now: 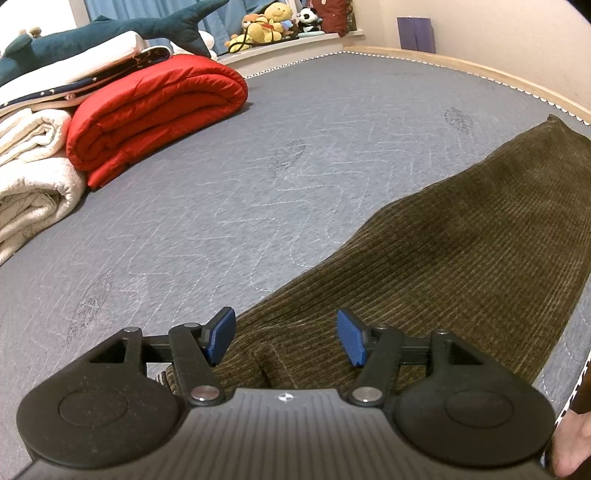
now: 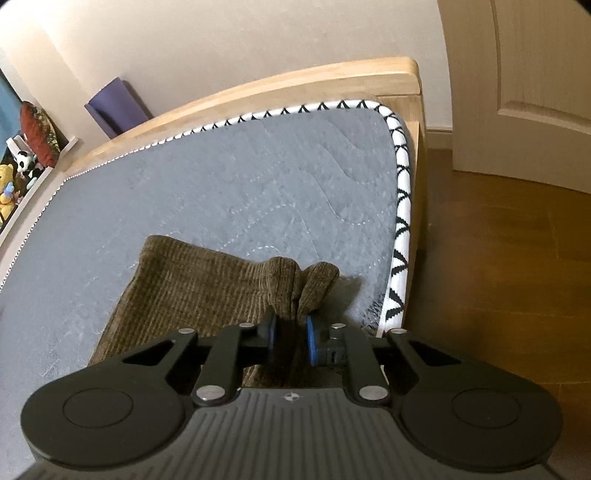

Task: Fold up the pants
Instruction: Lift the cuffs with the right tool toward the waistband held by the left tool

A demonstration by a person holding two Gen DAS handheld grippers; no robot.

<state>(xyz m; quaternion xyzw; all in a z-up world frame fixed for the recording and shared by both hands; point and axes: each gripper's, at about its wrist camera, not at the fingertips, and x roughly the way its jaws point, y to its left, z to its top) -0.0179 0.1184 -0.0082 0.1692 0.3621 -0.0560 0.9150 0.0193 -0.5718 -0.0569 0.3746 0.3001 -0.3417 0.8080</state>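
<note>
Olive-brown corduroy pants (image 1: 443, 251) lie stretched across the grey quilted mattress (image 1: 229, 192), running from my left gripper toward the far right edge. My left gripper (image 1: 286, 338) is open, its blue pads on either side of a folded edge of the pants just below it. In the right wrist view the pants (image 2: 192, 284) lie near the mattress corner (image 2: 295, 177). My right gripper (image 2: 291, 334) is shut on a bunched end of the pants, and the fabric puffs up past the pads.
A folded red quilt (image 1: 155, 110), white blankets (image 1: 29, 184) and a plush shark (image 1: 110, 33) sit at the left. Stuffed toys (image 1: 269, 22) line the sill. The wooden bed frame (image 2: 295, 85), patterned mattress edge (image 2: 400, 221), wood floor (image 2: 509, 258) and a door (image 2: 524, 74) lie to the right.
</note>
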